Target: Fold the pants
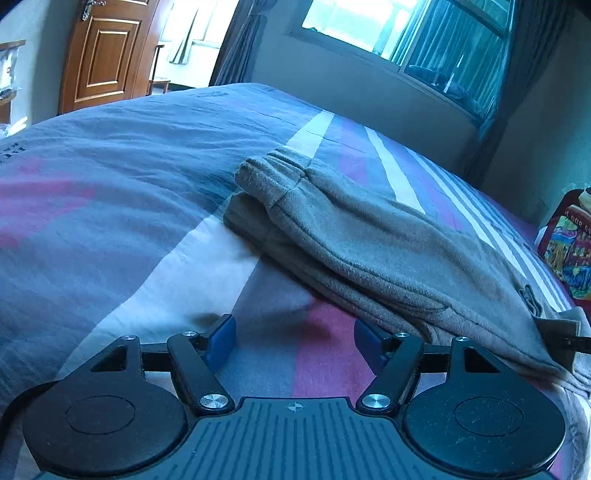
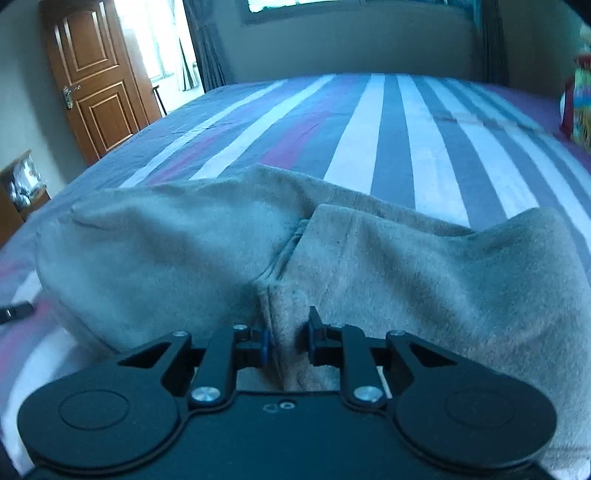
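The grey fleece pants (image 1: 354,236) lie on the striped bed cover (image 1: 147,206), folded into a long bundle of stacked layers that runs from the ribbed waistband (image 1: 273,166) at the far end down toward the lower right of the left wrist view. The cloth is soft and napped, with stitched seams along the layers.

The left gripper (image 1: 293,339) hovers low over the cover just beside the bundle's near edge, its blue-padded jaws spread wide with nothing between them. The right gripper (image 2: 286,339) has its jaws pinched on a bunched ridge of the pants (image 2: 288,258), and cloth rises on both sides of it in 2 humps.

In the right wrist view the fabric fills the foreground and hides the bed beneath it; its lower right part is cut off by the frame. That view is slightly blurred. A dark object at its left edge is too small to name.

Beyond the pants, the bed stretches wide to the far wall under the window (image 1: 406,33). A wooden door (image 2: 92,81) stands to the left, and a colourful bag (image 1: 569,251) sits at the bed's right edge.
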Action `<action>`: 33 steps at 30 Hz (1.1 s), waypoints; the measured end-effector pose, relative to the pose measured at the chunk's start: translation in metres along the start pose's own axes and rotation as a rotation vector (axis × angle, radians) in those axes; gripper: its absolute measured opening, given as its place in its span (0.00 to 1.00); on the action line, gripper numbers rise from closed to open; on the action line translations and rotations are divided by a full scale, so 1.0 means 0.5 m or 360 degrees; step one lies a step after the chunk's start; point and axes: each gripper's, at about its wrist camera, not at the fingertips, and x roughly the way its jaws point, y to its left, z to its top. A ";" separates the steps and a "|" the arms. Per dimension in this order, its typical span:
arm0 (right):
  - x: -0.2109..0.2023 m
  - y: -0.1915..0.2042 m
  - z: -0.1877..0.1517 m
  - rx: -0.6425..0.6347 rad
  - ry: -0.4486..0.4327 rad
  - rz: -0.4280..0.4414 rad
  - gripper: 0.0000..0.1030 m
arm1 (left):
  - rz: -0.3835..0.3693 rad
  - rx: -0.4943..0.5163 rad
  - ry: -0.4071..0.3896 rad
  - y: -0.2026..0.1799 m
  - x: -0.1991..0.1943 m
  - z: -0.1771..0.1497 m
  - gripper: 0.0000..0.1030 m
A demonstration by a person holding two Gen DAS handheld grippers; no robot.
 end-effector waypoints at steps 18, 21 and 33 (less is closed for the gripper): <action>0.005 0.125 -0.035 -0.0309 -0.0096 -0.0096 0.26 | -0.0033 -0.0075 -0.0019 0.004 0.015 -0.004 0.74; 0.009 0.145 -0.044 -0.0324 -0.0099 -0.0087 0.32 | -0.0031 -0.0071 -0.0020 0.005 0.014 -0.004 0.74; -0.140 0.002 -0.051 -0.0057 -0.0408 -0.0114 0.37 | -0.0332 -0.0071 -0.0084 -0.154 -0.014 0.028 0.71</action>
